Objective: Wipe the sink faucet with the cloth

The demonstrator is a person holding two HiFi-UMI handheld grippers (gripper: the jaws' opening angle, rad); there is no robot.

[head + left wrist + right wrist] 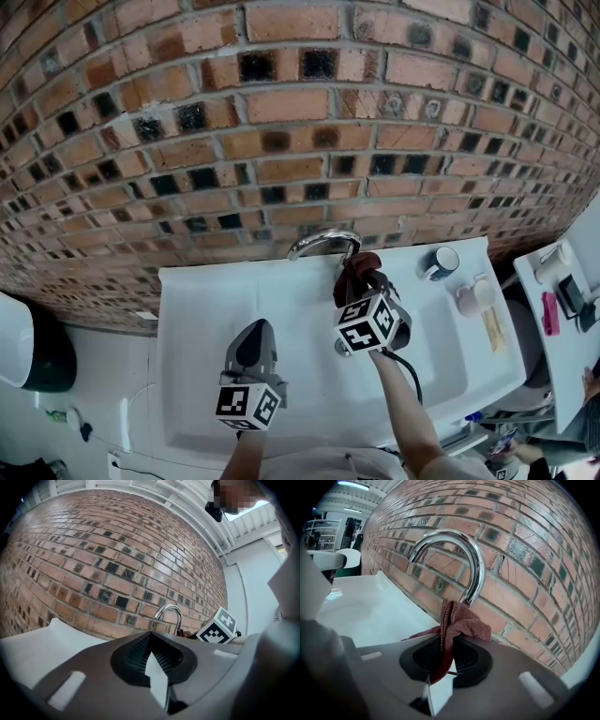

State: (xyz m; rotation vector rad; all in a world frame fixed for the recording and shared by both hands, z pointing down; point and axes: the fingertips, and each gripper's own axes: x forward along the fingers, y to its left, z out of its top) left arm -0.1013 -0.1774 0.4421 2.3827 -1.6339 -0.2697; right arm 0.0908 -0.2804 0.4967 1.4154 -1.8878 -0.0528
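A chrome arched faucet (323, 244) (454, 555) (169, 616) stands at the back rim of the white sink (197, 309) against the brick wall. My right gripper (367, 281) (447, 639) is shut on a dark red cloth (354, 275) (457, 623), whose bunched top sits just below the faucet's spout end. My left gripper (253, 345) (152, 641) hangs over the basin to the left with its jaws together and nothing in them.
On the sink's right ledge stand a dark mug (442, 263) and small soap items (473, 295). A white shelf (562, 319) with objects is at far right. A dark bin (37, 352) sits on the floor at left.
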